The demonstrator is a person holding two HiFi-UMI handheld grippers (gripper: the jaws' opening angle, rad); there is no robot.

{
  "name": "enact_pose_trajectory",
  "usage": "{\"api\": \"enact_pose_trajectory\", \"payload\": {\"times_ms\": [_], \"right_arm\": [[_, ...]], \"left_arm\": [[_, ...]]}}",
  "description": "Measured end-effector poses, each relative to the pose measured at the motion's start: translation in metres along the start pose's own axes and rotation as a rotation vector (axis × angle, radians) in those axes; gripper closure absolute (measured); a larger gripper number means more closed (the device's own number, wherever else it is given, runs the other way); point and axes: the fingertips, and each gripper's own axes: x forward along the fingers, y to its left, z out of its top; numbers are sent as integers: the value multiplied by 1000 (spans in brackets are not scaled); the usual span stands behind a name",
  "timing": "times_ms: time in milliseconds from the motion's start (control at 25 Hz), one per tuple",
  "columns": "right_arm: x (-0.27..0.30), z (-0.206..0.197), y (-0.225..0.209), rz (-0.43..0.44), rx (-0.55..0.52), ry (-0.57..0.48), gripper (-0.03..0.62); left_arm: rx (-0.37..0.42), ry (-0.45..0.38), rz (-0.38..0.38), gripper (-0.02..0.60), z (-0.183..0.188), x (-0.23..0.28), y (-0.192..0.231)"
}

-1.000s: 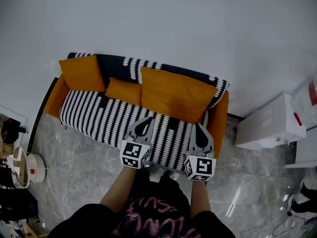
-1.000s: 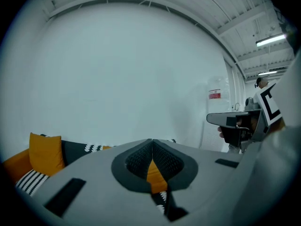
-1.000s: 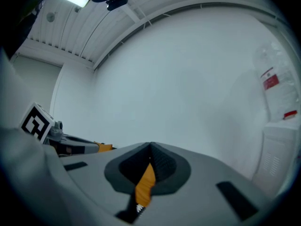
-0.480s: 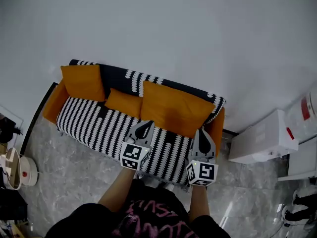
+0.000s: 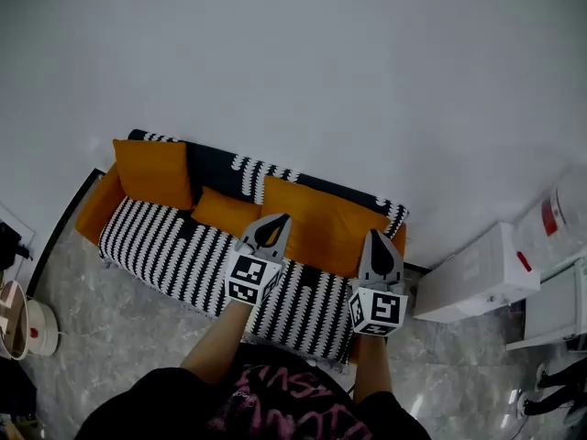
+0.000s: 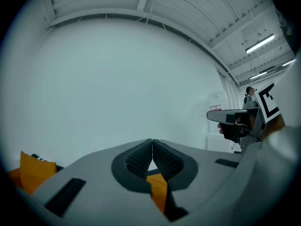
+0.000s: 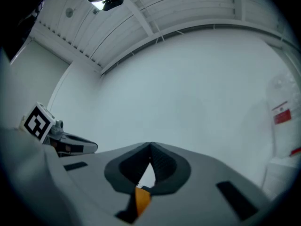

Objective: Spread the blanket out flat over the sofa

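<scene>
The black-and-white striped blanket [image 5: 174,250] lies over the seat and back of the orange sofa [image 5: 92,211]. Three orange cushions [image 5: 321,223] lean on it along the backrest. In the head view my left gripper [image 5: 282,216] hangs in the air in front of the middle of the sofa, jaws shut with nothing in them. My right gripper [image 5: 380,234] is raised beside it near the sofa's right end, also shut and empty. Both gripper views look at the white wall above the sofa; the left gripper [image 6: 152,142] and the right gripper [image 7: 150,147] show their tips meeting.
A white cabinet [image 5: 468,278] stands right of the sofa. A round white device [image 5: 32,324] sits on the marble floor at the left. The white wall runs close behind the sofa. The person's legs are just in front of it.
Both grippers have risen, from low over the seat's front edge to level with the cushions. The blanket has not moved.
</scene>
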Motion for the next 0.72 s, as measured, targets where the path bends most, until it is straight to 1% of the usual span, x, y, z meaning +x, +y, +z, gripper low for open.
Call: {"api": "enact_pose_trajectory", "payload": {"times_ms": [80, 280, 440, 720], "right_arm": [[6, 7, 0, -8, -11, -3, 574], [14, 17, -1, -28, 5, -19, 574], [17, 13, 1, -38, 27, -7, 574], [21, 2, 8, -36, 7, 35, 574]], "left_arm": [[5, -12, -5, 569, 10, 3, 5], [33, -22, -31, 569, 26, 9, 10], [38, -15, -43, 569, 24, 13, 13], [39, -11, -51, 569, 19, 12, 17]]}}
